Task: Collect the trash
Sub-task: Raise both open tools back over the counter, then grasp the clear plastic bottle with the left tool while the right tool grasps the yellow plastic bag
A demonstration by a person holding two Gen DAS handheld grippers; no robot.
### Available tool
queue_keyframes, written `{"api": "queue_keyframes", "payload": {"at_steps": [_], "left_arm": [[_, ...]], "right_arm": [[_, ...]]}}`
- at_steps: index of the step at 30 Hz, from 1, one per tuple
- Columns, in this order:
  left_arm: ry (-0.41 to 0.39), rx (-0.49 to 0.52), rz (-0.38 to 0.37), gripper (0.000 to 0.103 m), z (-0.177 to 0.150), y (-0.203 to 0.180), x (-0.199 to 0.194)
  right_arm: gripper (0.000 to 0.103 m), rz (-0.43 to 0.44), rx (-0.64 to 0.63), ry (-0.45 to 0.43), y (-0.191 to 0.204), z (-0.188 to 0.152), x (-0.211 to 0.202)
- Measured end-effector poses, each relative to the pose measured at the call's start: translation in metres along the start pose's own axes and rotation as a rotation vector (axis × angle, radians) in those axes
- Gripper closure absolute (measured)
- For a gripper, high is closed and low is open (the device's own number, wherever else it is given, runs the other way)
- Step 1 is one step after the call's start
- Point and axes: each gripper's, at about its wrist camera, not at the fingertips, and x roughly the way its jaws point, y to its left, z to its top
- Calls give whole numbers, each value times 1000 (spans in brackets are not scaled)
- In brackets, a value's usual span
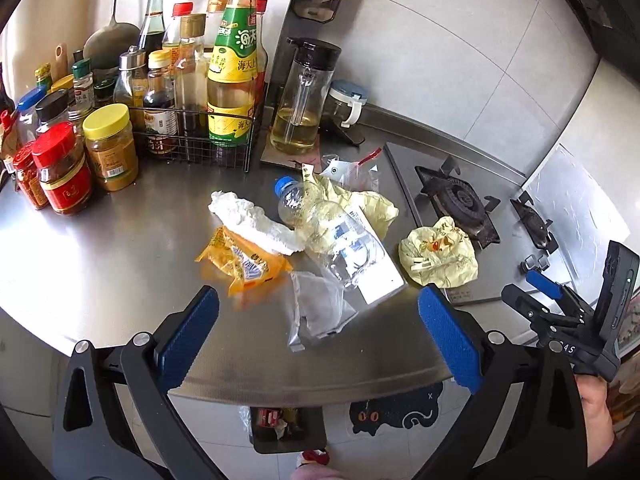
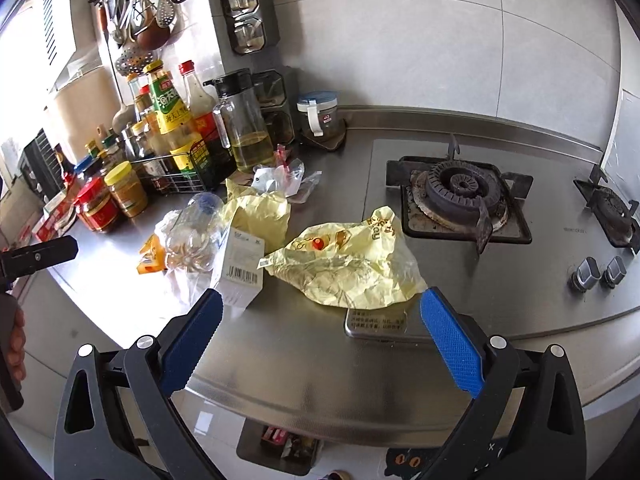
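- Left wrist view: our left gripper [image 1: 318,326] is released, jaws wide, nothing between them, above the near edge of the steel surface [image 1: 120,264].
- The trash lies mid-surface: a clear bottle [image 1: 320,224] with a blue cap lies on its side over a white box [image 1: 376,264] and a yellow wrapper [image 1: 368,202].
- A crumpled tissue [image 1: 252,218] touches the bottle's left side and overlaps an orange packet [image 1: 244,262]; a clear bag [image 1: 320,308] lies nearest us.
- A second yellow wrapper [image 1: 440,256] sits apart to the right, beside the burner [image 1: 460,200].
- A bin [image 1: 286,426] stands on the floor below the edge.
- Our right gripper [image 1: 548,292] shows at the right edge.
- Right wrist view: our right gripper [image 2: 320,338] is also released and empty, above the surface [image 2: 300,344].
- The big yellow wrapper [image 2: 348,264] lies just ahead between the jaws' line, left of the burner [image 2: 460,192].
- The box [image 2: 240,264], bottle [image 2: 196,232] and packet [image 2: 150,258] lie to its left, jars [image 2: 124,190] behind them.
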Motion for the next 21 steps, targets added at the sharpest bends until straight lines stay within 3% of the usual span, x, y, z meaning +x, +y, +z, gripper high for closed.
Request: {"api": "queue_keyframes", "payload": {"at_steps": [13,21], "left_arm": [[73,-99,56,10,44,-16,85],[133,-74,171,12,50,-18,123]], "right_arm": [[4,23,-43,42,-20,27,61],[4,46,-26,82,-32,28,84]]}}
